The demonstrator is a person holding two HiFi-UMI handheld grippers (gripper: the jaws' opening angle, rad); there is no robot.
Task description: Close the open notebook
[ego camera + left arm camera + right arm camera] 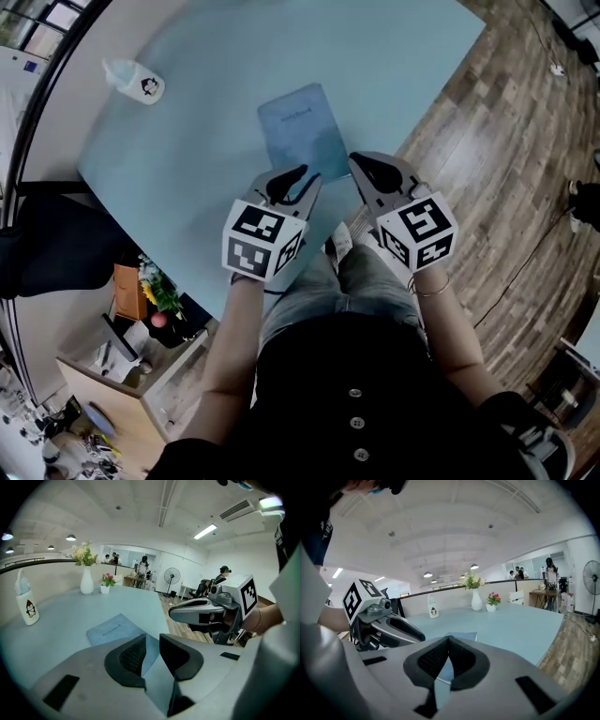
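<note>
**Notebook lies shut on the table, just beyond both tongs**

Head view: The blue notebook (pixel 302 131) lies flat and closed on the pale blue table (pixel 187 159), cover up. The left gripper (pixel 291 178) and the right gripper (pixel 367 169) are held side by side at the table's near edge. Their tips point at the notebook's near end, one toward each near corner, and neither holds it. A white bottle (pixel 136 82) lies well apart at the far left of the table.

Left gripper view: The left gripper (pixel 152 641) has its jaws spread, and only bare tabletop shows in the gap. The notebook (pixel 115 629) sits just beyond and a little to the left of the tips, its cover lettering showing. The right gripper (pixel 176 613) hangs to the right, over the table's edge by the wood floor. The bottle (pixel 26 603) stands at the left, and a white vase of flowers (pixel 86 581) and a small flower pot (pixel 107 585) stand at the far end.

Right gripper view: The right gripper (pixel 447 640) has its pads pressed together at the tips, pinching nothing. A strip of the notebook (pixel 461 635) shows just past them. The left gripper (pixel 415 634) is at the left, beside the notebook. The bottle (pixel 433 606) and vase (pixel 476 599) stand far across the table.
</note>
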